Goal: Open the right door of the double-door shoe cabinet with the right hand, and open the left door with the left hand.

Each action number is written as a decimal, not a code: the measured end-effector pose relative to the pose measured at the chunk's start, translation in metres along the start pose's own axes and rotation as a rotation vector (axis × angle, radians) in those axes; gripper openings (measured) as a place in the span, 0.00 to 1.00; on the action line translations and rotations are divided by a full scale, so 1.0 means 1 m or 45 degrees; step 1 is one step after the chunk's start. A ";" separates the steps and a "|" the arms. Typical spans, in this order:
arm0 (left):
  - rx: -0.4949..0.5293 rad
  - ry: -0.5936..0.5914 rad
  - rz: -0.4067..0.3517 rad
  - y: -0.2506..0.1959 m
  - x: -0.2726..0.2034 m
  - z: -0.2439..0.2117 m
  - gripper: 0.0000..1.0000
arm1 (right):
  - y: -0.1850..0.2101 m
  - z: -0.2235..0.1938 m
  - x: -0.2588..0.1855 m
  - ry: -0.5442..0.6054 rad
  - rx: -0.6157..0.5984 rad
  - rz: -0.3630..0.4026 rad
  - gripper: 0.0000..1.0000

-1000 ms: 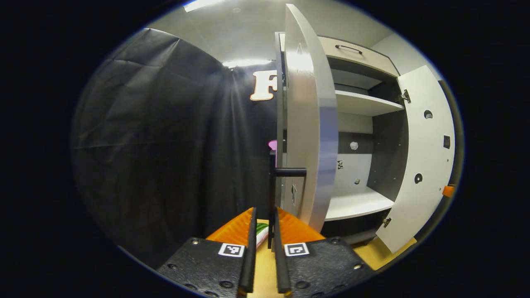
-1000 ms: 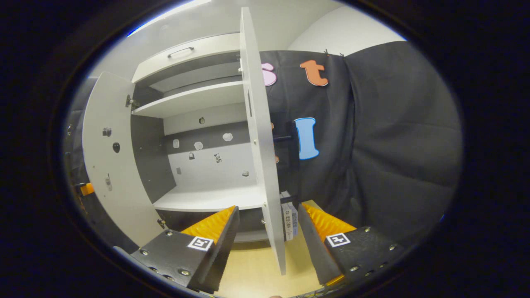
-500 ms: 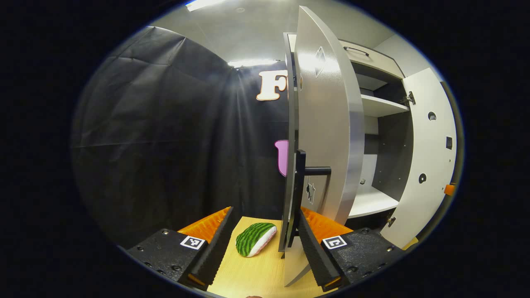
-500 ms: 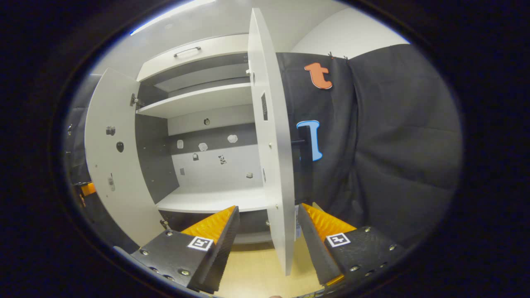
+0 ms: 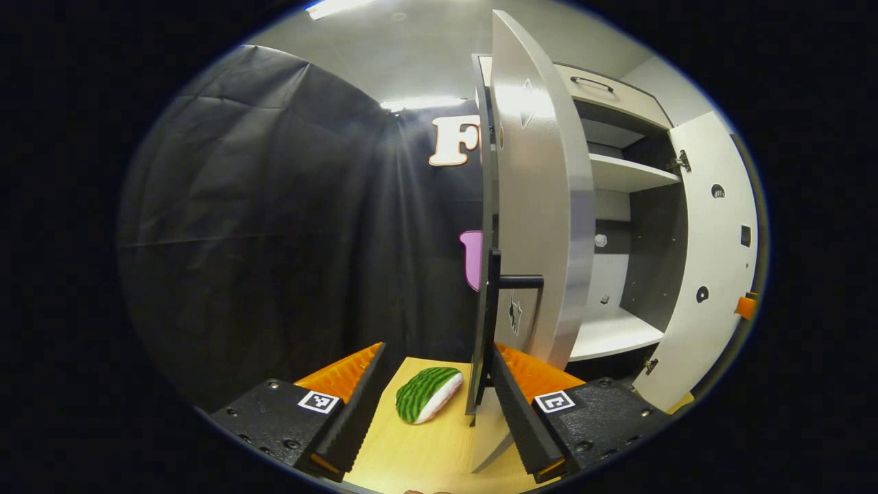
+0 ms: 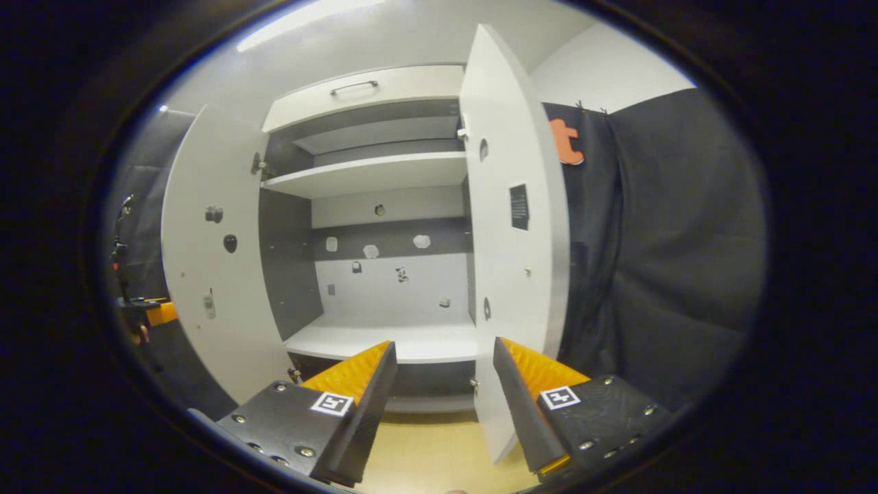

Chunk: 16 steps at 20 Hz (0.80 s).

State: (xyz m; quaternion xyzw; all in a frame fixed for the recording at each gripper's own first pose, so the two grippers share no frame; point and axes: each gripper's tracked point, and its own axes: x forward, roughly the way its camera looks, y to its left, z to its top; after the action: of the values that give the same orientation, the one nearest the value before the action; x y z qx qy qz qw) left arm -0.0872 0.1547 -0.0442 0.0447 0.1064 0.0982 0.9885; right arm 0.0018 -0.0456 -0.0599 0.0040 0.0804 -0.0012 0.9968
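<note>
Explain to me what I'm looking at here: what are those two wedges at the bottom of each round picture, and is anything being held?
There is no robot arm. A person holds a two-finger gripper in each hand, and a fisheye camera rides on each, looking forward along its fingers. The wedges are those fingers.

In the left gripper view, the left gripper is open and holds nothing; the cabinet's left door stands edge-on just ahead, its dark bar handle close by the gripper's right-hand finger. A toy watermelon slice lies on the wooden surface between the fingers.

In the right gripper view, the right gripper is also open and empty. It faces the shoe cabinet, both doors swung open, including the right door. The shelves look bare.
</note>
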 end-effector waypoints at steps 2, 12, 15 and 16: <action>0.033 0.001 0.018 0.007 -0.008 0.000 0.85 | 0.017 0.000 0.010 0.001 -0.026 0.050 0.77; -0.014 -0.021 0.011 -0.015 -0.045 0.017 0.90 | 0.073 -0.002 0.053 0.012 -0.107 0.233 0.84; -0.016 -0.057 -0.004 -0.025 -0.056 0.031 0.86 | 0.077 -0.004 0.063 0.020 -0.109 0.245 0.84; -0.017 -0.072 -0.017 -0.032 -0.059 0.037 0.90 | 0.078 -0.005 0.066 0.022 -0.106 0.249 0.84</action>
State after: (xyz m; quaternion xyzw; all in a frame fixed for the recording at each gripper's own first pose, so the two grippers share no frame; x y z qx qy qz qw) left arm -0.1297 0.1092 0.0003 0.0403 0.0781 0.0910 0.9920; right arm 0.0664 0.0320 -0.0743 -0.0295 0.0882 0.0993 0.9907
